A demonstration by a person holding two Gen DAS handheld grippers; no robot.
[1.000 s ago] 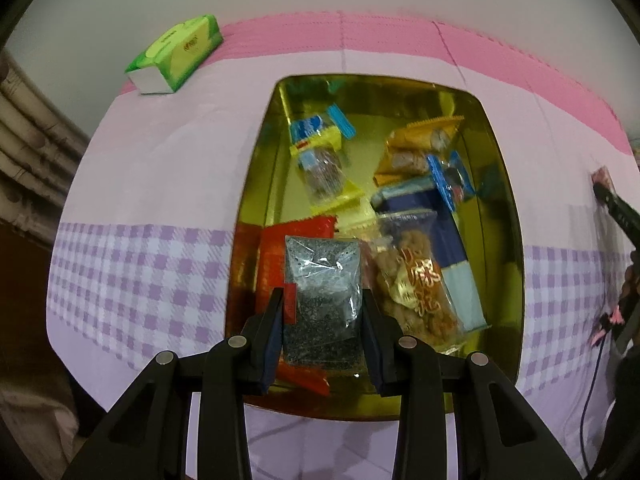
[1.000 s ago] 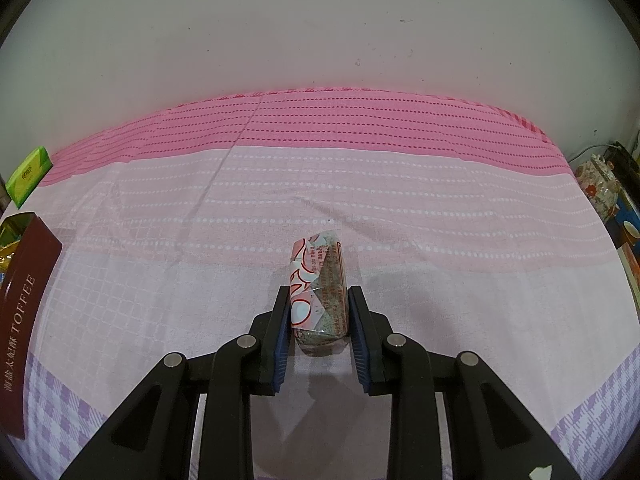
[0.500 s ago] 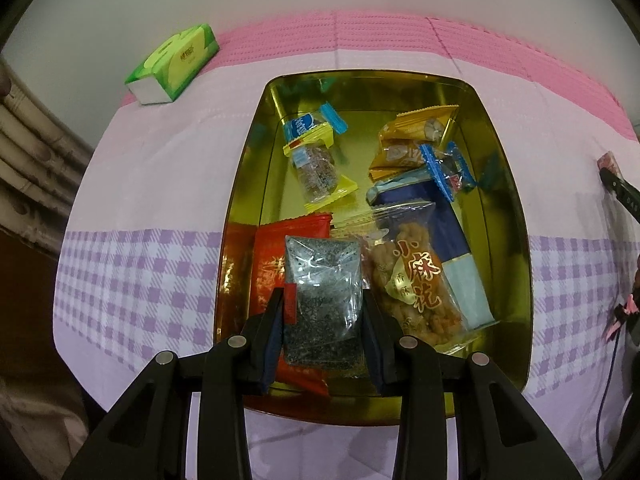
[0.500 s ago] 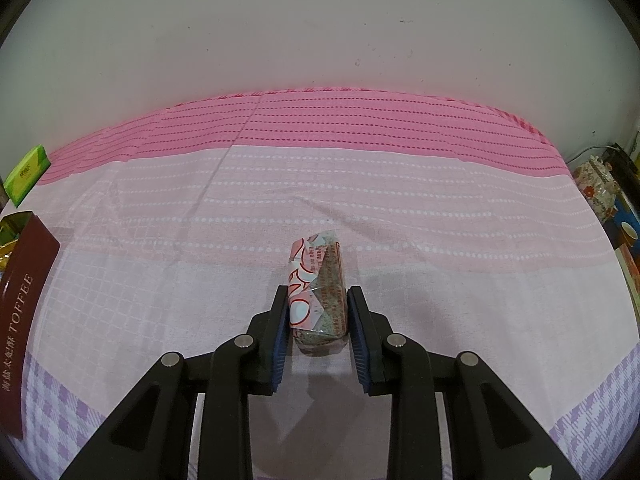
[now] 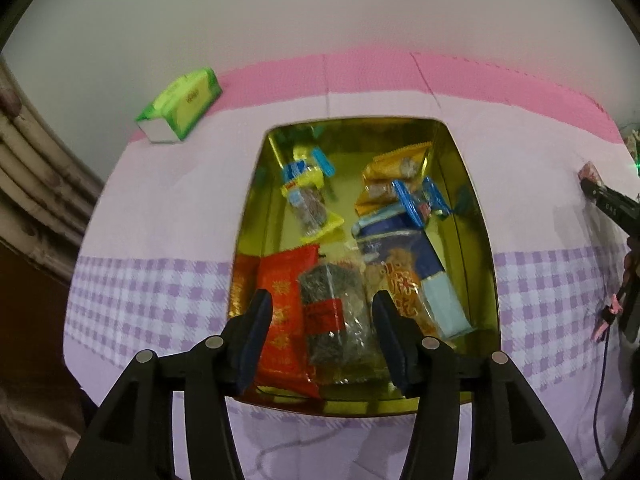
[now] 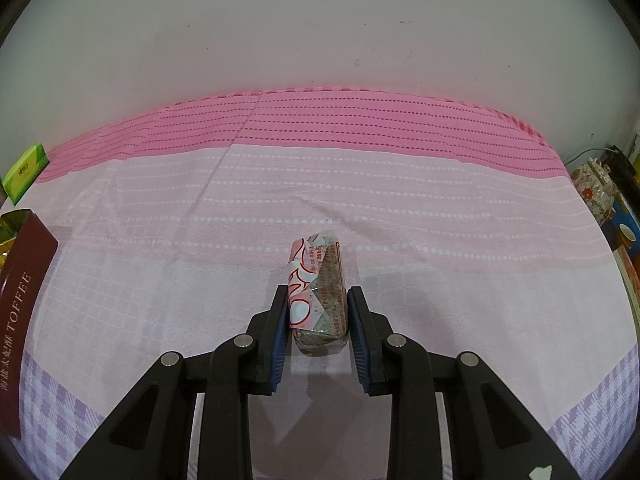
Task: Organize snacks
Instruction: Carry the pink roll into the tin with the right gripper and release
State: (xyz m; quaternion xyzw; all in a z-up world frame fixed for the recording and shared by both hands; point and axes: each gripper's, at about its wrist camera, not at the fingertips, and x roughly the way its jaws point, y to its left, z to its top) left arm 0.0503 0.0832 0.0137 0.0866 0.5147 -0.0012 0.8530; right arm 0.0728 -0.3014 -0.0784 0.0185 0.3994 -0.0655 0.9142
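Left gripper (image 5: 322,330) above the near end of the gold tin (image 5: 476,216), jaws opening, pads wide of the clear packet of dark bits (image 5: 334,320) and not touching it. Packet lying loose in the tin, partly on top of the red packet (image 5: 282,320). Beside it on the right, a clear bag of brown snacks (image 5: 402,292), and further in, a blue packet (image 5: 416,248), a yellow packet (image 5: 310,204) and an orange packet (image 5: 400,164). Green tissue box (image 5: 180,106) on the pink cloth (image 5: 168,208), well apart from the tin. Right gripper (image 6: 318,318) low over the cloth, its 2 pads pinching a small pink and white wrapped snack (image 6: 318,286) on both sides. Snack down on the cloth, far from the tin, with the dark red toffee lid (image 6: 22,300) at the left edge.
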